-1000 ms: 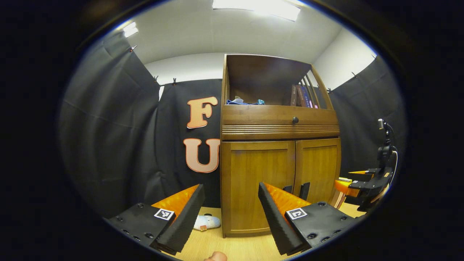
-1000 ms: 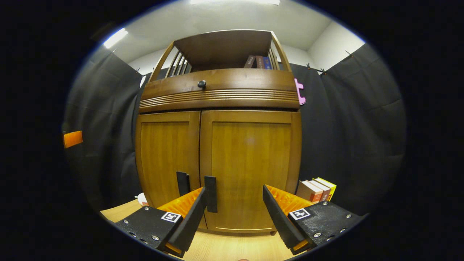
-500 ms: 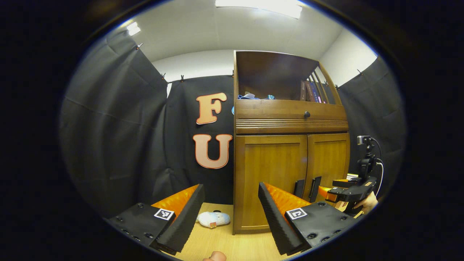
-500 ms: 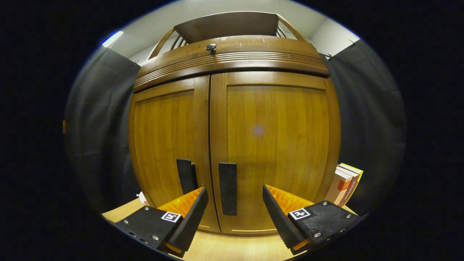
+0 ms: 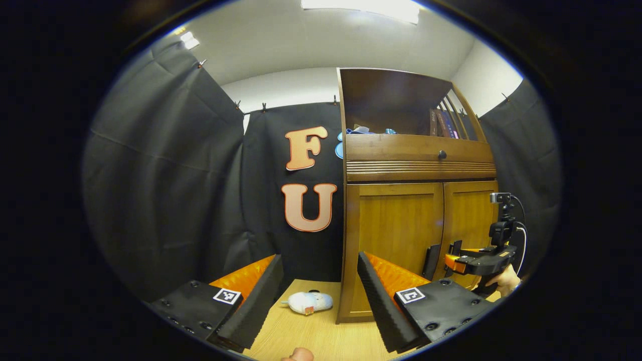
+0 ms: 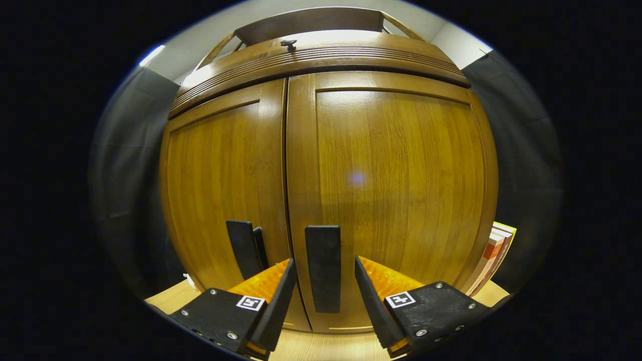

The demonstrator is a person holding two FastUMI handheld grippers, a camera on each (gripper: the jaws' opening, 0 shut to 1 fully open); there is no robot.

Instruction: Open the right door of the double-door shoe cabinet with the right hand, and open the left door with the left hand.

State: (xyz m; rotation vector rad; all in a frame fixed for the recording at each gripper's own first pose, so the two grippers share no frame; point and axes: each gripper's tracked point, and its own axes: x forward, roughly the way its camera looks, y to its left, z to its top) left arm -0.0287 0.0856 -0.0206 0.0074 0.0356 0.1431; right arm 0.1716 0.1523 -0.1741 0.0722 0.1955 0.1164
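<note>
Cabinet (image 6: 381,175): stands on the floor straight ahead of my right gripper; both doors closed.
Right door (image 6: 401,190): rigid wooden panel, hinged at its outer edge I judge, so it should swing stiffly on an arc, not pull straight out.
Right handle (image 6: 323,268): black upright bar near the centre seam; the place to grip, across its width, low to mid-height.
Right gripper (image 6: 321,291): jaws parted, one on each side of the handle, not yet pressing it.
Left door (image 5: 396,235): same build; its handle (image 5: 431,261) sits by the seam.
Left gripper (image 5: 318,288): jaws spread wide, holding nothing, well back from the cabinet.
Surface: handle looks smooth; I expect slip unless squeezed firmly.
</note>
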